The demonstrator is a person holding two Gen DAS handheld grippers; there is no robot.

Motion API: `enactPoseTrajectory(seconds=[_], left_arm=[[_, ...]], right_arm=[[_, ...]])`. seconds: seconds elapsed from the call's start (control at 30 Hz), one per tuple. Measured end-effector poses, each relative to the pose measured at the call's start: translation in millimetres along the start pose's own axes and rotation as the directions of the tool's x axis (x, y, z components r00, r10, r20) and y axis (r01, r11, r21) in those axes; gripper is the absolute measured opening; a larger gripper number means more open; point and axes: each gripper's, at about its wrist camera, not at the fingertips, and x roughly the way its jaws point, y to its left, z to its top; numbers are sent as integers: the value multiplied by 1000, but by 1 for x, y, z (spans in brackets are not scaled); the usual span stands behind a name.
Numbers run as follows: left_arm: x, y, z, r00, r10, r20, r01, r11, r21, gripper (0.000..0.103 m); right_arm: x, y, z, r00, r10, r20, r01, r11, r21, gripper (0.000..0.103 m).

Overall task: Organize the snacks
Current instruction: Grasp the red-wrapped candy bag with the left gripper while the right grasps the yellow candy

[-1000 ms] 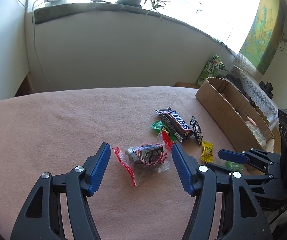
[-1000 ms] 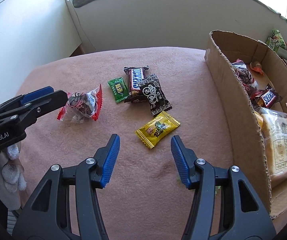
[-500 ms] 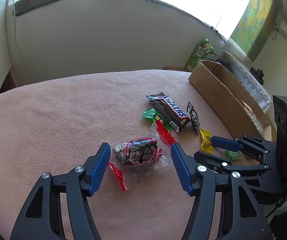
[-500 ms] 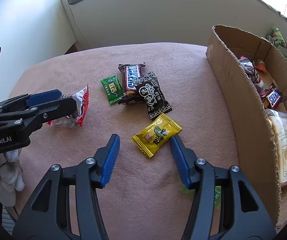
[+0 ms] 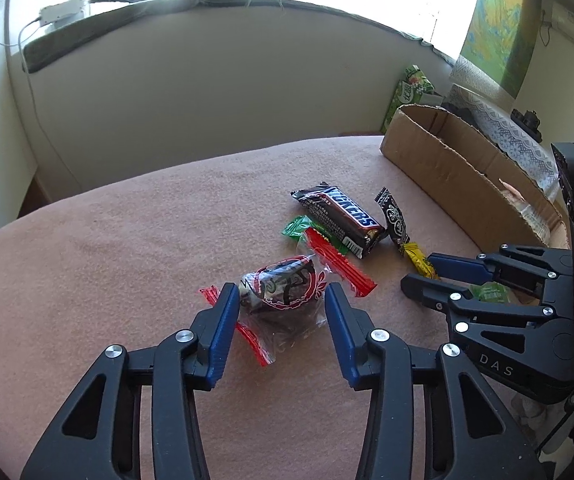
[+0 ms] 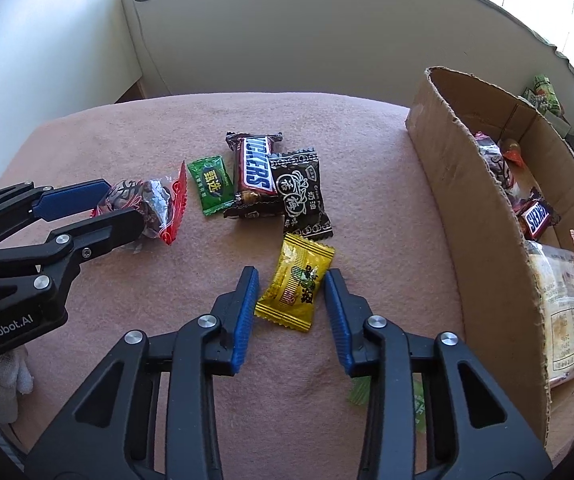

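The left gripper [image 5: 281, 300] straddles a clear red-edged packet [image 5: 283, 292] on the pink cloth [image 5: 127, 240]; its jaws have just been closing, the left pad at the wrapper, the right pad apart from it. The right gripper [image 6: 291, 280] straddles a yellow candy [image 6: 297, 284], jaws likewise just closing, pads not yet pressing. Beyond lie a green candy [image 6: 211, 184], a Snickers bar [image 6: 255, 168] and a black sachet [image 6: 301, 196]. The cardboard box [image 6: 475, 216] stands to the right, snacks inside.
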Motion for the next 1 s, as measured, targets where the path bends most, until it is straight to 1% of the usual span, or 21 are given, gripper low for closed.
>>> enactPoseTrajectory(seconds=[0.07,0.13,0.2,0.3,0.43,0.47,0.53,0.6,0.67,0.8,0.93,1.0], left_arm=[[-1,2,0,1000,3,8,-3,1000,-8,39],[-2,4,-1,1000,-1,11,1,1000,-21,38],[-3,3,-2,1000,5,14,-4,1000,-16,35],[-4,-2,-7,1000,18,19,-18,1000,24,35],[5,-4,-6,1000,10,-9,-10,1000,24,36],[9,-5,-6,1000,10,-20,-9,1000,26,39],[11,-8,-6,1000,27,-13,-26,999,33,38],[11,-9,-5,1000,25,-13,-24,999,32,28],[9,-9,-6,1000,27,-2,-27,999,31,24],[6,-9,-7,1000,24,2,-25,999,32,21],[2,-7,-7,1000,12,8,-12,1000,14,18],[0,-9,-7,1000,12,13,-13,999,32,17]], right_arm=[[-1,-2,0,1000,5,0,-5,1000,4,27],[-1,-5,-1,1000,12,2,-12,1000,8,26],[-2,-8,-2,1000,19,4,-20,1000,12,26],[-7,-12,-6,1000,28,7,-28,999,17,26],[-6,-13,-6,999,38,9,-38,999,21,26],[-7,-14,-7,999,39,9,-39,999,24,26],[-8,-14,-8,999,42,9,-43,999,27,26],[-9,-15,-9,999,42,11,-42,999,24,26],[-11,-14,-11,999,41,12,-41,999,19,26],[-14,-16,-12,999,46,20,-46,999,24,26],[-20,-17,-14,998,54,31,-55,998,31,25],[-24,-17,-15,998,55,36,-56,998,27,25]])
